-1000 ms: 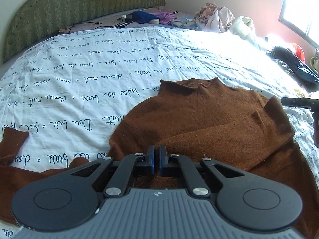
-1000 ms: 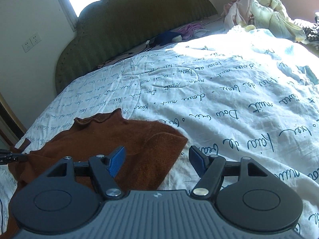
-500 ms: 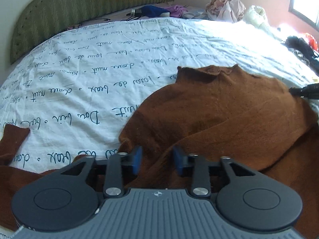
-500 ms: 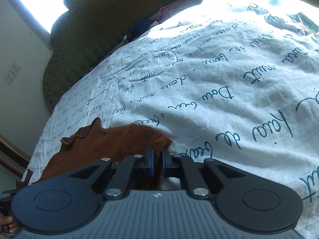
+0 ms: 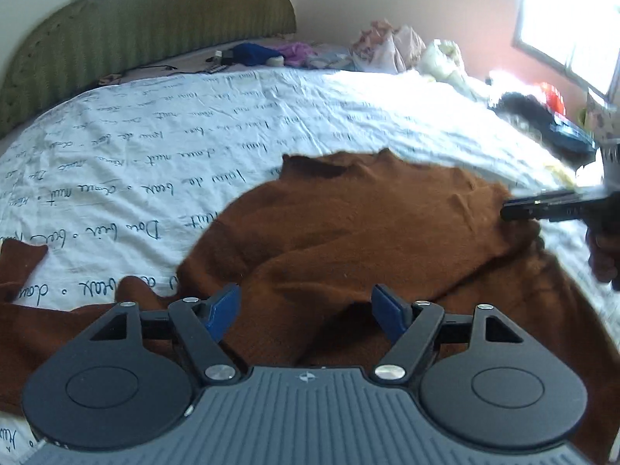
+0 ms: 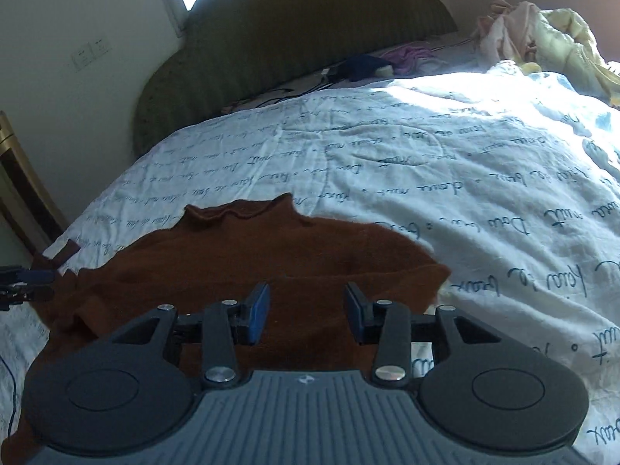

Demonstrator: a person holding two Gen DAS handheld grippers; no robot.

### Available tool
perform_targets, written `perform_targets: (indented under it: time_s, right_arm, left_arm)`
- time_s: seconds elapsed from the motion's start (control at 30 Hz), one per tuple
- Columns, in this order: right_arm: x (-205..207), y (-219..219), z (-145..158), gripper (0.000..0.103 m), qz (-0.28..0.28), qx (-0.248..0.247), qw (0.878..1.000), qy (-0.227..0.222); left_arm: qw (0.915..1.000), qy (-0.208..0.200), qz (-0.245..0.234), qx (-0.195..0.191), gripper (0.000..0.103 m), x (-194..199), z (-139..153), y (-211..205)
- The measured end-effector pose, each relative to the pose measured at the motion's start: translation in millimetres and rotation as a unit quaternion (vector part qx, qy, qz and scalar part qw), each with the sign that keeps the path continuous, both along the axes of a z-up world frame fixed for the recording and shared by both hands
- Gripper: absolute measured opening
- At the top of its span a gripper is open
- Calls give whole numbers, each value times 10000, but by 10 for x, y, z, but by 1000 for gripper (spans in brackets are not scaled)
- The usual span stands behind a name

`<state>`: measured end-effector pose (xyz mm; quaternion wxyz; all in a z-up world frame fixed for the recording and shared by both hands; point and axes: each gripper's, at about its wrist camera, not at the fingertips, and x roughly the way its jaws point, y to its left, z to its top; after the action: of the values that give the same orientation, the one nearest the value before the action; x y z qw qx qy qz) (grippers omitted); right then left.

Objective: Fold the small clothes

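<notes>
White bedding printed with dark script (image 5: 193, 162) covers a bed with a green padded headboard (image 6: 294, 50). On it, near the foot, lies a rust-brown knitted sweater (image 5: 368, 224), one sleeve already crossed over the body. Left gripper (image 5: 306, 310) and right gripper (image 6: 307, 316) both hover over it, jaws spread wide, holding nothing. Next, pinch matching edges, lift evenly, and lay the fold without dragging wrinkles.

Left gripper (image 5: 306, 312) spread wide over brown sweater (image 5: 368, 224), white script-printed bedsheet (image 5: 193, 135), green headboard (image 5: 135, 27)
</notes>
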<state>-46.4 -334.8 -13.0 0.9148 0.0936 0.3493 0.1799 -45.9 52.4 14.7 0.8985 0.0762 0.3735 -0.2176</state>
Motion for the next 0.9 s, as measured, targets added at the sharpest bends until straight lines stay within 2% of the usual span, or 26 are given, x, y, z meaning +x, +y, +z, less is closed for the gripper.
perform_targets:
  time_s: [0.03,0.1,0.13,0.2,0.27,0.3,0.37,0.4,0.43,0.47,0.5,0.53,0.63,0.73,0.77,0.83,0.87,0.9]
  right_arm:
    - [12,132,-87,40,191,-317,9992,118]
    - [55,259,-282,38,217,-1238,9917,255]
    - [55,234,-329,38,297,-1325,9907,108]
    - [87,142,-322,38,298,-1146,9928,200]
    - [55,217,-298,40,239,-1739,9844,113]
    - [72,221,-289,43,224,-1771,9837,198]
    - [124,294,-174,49,123,-1871,9812,460]
    - [130,376,-63,55,39,-1911,9803,499]
    - [118,475,59,75,54,-1869,9815,410]
    - [84,599,194,94,183,-1804,9832,196]
    - [62,764,333,101,355,-1739,9841,-59]
    - [58,921,442,103,534,-1662,9844,-220]
    - [137,1395,659,103,945,-1265,9867,-380]
    - [179,1785,738,103,1063,-961,9881,-551]
    - [198,1894,725,103,1134,-953,9879,-468]
    - [206,2060,668,103,1264,-918,9873,-272]
    - [184,2099,635,103,1283,-806,9882,-215]
    - [178,2109,590,103,1301,-647,9893,-125]
  left_arm:
    - [9993,1,-107,351,72,3,-121,-70]
    - [9948,-38,-127,1008,69,28,-349,-86]
    - [9935,-153,-72,1128,78,31,-444,10]
    - [9978,92,237,606,80,132,-486,337]
    - [9981,122,510,325,80,169,-444,588]
    - [9983,131,563,89,75,139,-378,687]
    - [9965,70,742,-385,80,40,-217,889]
    - [9943,-14,901,-569,87,-9,-126,1007]
    - [9913,-131,1051,-787,92,-54,-40,1141]
    - [9869,-243,1202,-1044,94,-100,40,1301]
    - [9805,-302,1437,-1309,95,-124,109,1491]
    - [9728,-310,1705,-1536,96,-131,150,1679]
    - [9380,-241,2719,-2137,98,-41,225,2385]
    - [9169,-131,3068,-2548,98,178,238,2924]
    - [9128,-86,3131,-2622,98,281,266,3087]
    - [9128,68,3000,-2769,97,529,294,3275]
    - [9137,131,2973,-2768,97,660,308,3322]
    - [9197,306,2835,-2698,97,825,318,3350]
